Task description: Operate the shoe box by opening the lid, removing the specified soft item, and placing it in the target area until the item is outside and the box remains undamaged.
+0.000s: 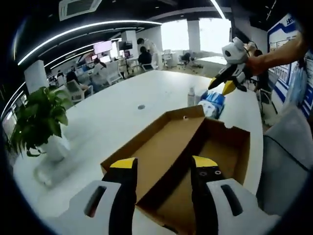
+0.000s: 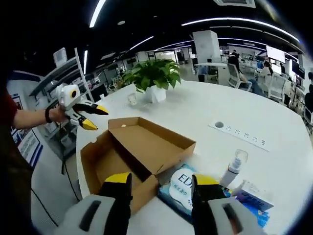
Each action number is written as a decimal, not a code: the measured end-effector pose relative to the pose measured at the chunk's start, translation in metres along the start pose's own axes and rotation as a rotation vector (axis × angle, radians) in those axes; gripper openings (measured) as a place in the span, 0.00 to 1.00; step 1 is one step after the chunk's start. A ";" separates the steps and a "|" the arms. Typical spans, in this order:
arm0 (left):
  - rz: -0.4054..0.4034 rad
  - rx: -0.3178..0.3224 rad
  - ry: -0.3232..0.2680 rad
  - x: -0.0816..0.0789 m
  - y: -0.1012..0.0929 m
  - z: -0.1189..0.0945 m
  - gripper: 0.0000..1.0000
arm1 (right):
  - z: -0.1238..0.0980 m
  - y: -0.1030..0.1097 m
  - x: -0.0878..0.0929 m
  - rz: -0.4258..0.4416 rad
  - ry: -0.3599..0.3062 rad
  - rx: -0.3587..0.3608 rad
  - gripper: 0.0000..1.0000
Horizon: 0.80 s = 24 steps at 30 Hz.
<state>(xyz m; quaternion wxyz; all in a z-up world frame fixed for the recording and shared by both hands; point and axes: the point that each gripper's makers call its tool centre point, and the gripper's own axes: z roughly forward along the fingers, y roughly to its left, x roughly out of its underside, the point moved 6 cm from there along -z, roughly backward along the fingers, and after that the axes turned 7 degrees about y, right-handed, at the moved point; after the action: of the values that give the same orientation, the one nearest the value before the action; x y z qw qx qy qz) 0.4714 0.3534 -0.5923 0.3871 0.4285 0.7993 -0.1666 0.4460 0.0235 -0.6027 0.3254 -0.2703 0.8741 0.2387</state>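
**Shoe box open, soft item not yet lifted**

Potted plant [image 1: 41, 122] at far left of the white table [image 1: 112, 112] in the left gripper view, well apart from the work. Cardboard shoe box [image 1: 195, 156] in the middle, lid [image 1: 166, 142] already swung open and lying flat beside the tray, leaving the interior reachable; interior apparently bare. Left gripper [image 1: 164, 169] hovering just above the box's near edge, jaws parted and holding nothing, probably steadying or guarding the box. Blue-and-white soft pack [image 1: 213, 104] just beyond the box's far corner, beside a small spray bottle [image 1: 191, 96]. Right gripper [image 1: 227, 83] raised at upper right, jaws apart and empty.

In the right gripper view: left gripper [image 2: 90, 117] at left, shoe box [image 2: 132, 152] centre, soft pack [image 2: 181, 188] touching its near side, right gripper [image 2: 161, 181] spread wide above it, likely lining up a grab. Whether this pack is the specified item cannot be told.
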 end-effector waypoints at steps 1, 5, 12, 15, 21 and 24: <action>-0.006 -0.004 0.000 0.002 0.000 -0.002 0.44 | 0.000 0.003 0.001 0.005 -0.008 -0.011 0.47; -0.038 -0.026 -0.004 0.011 0.002 -0.010 0.44 | 0.001 0.015 0.011 0.024 -0.034 -0.030 0.50; -0.104 -0.069 -0.017 0.030 -0.002 -0.029 0.45 | 0.001 0.030 0.030 0.054 -0.038 -0.039 0.51; -0.127 -0.073 -0.015 0.039 -0.005 -0.035 0.46 | 0.000 0.036 0.036 0.061 -0.037 -0.039 0.51; -0.170 -0.082 -0.015 0.053 -0.012 -0.043 0.46 | 0.001 0.044 0.046 0.082 -0.046 -0.042 0.53; -0.185 -0.091 -0.013 0.059 -0.014 -0.045 0.45 | 0.003 0.047 0.050 0.089 -0.046 -0.045 0.54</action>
<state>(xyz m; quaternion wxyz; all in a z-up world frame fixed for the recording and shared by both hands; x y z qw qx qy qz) 0.4191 0.4049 -0.6087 0.3941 0.3340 0.8396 -0.1677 0.3858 0.0439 -0.6283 0.3282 -0.2328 0.8720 0.2788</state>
